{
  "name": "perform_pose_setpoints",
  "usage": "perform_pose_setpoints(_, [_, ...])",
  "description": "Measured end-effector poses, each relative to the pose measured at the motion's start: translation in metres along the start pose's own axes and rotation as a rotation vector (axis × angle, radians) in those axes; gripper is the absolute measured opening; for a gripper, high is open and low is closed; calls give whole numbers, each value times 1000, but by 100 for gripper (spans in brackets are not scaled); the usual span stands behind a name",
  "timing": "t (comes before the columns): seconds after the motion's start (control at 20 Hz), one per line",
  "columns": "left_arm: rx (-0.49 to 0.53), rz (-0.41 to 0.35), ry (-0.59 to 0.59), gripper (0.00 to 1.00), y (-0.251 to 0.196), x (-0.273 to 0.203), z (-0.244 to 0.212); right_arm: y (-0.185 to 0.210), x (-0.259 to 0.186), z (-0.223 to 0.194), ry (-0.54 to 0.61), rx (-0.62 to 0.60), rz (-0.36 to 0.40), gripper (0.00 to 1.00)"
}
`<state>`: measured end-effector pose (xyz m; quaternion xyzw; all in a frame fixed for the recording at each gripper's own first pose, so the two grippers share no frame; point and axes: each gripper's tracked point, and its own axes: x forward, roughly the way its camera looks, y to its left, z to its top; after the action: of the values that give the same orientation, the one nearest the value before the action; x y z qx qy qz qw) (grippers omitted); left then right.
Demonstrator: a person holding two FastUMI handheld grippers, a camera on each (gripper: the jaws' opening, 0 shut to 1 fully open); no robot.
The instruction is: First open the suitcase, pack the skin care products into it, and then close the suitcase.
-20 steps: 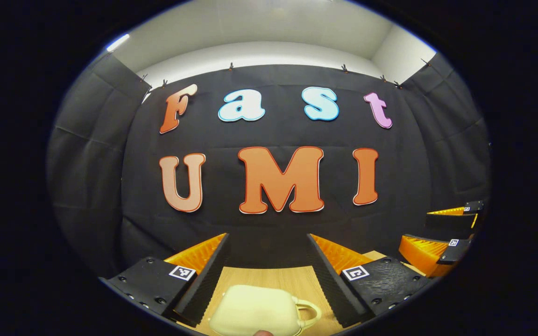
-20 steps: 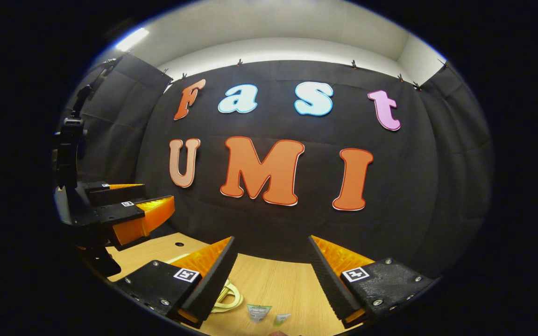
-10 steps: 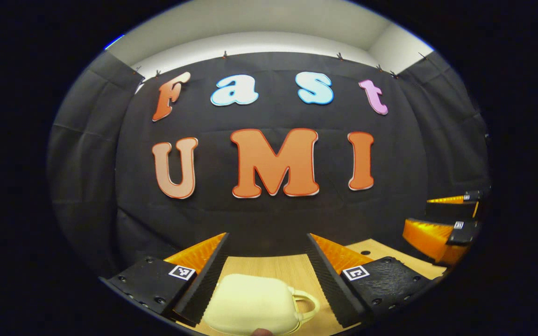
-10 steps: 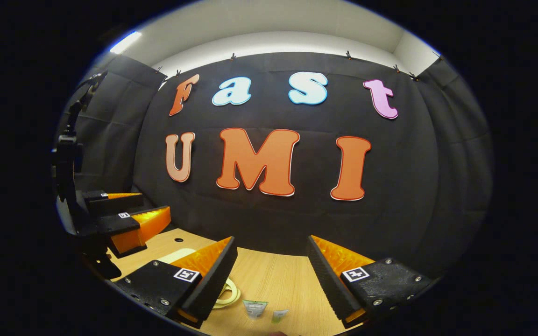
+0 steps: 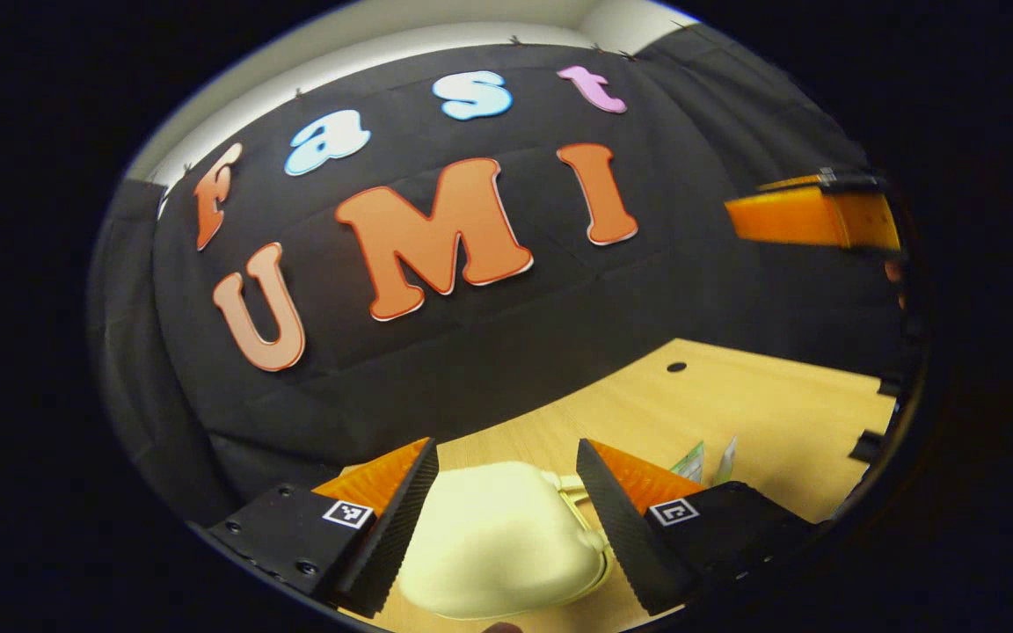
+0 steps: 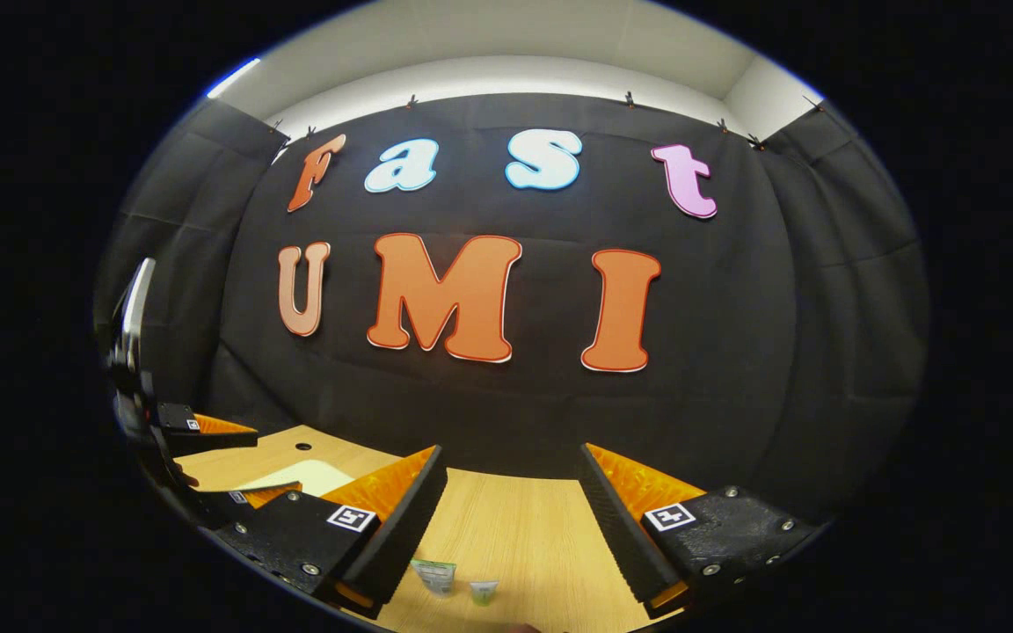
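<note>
A small cream suitcase point(image 5: 493, 545) lies closed on the wooden table point(image 5: 761, 413), its handle point(image 5: 570, 489) pointing right. My left gripper point(image 5: 506, 448) is open and tilted, with its fingers straddling the case just above it. Two small skin care sachets point(image 5: 702, 459) stand to the right of the case. In the right gripper view the sachets point(image 6: 434, 576) lie on the table point(image 6: 515, 536) near the lower edge, between the spread fingers of my open right gripper point(image 6: 512, 450). The left gripper point(image 6: 234, 462) is at the far left there, over a strip of the cream suitcase point(image 6: 300, 477).
The black cloth wall point(image 6: 735, 369) stands close behind the table. A small round hole point(image 5: 676, 367) is in the tabletop toward the back. The right gripper point(image 5: 810, 215) hangs high at the right in the left gripper view.
The left gripper has rolled to a tilt and dropped closer over the suitcase. The right gripper has shifted a little, so the sachets sit further left and lower between its fingers.
</note>
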<state>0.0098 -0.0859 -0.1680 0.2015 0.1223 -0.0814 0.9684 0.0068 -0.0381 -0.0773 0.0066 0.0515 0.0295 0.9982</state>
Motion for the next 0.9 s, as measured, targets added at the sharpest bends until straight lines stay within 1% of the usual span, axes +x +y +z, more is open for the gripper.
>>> perform_pose_setpoints(0.25, [149,-69,62,97,-30,20,-38,-17,-1,-7,5,-11,-30,95])
perform_pose_setpoints(0.4, [249,-94,76,97,-48,28,-52,-32,-2,-11,10,-11,-57,95])
perform_pose_setpoints(0.65, [414,-169,114,97,-81,43,-78,-56,1,-18,18,3,-102,95])
perform_pose_setpoints(0.7, [437,-174,127,94,-85,45,-83,-61,1,-20,23,4,-107,95])
perform_pose_setpoints(0.9, [508,-194,193,93,-97,54,-109,-72,4,-24,25,13,-129,95])
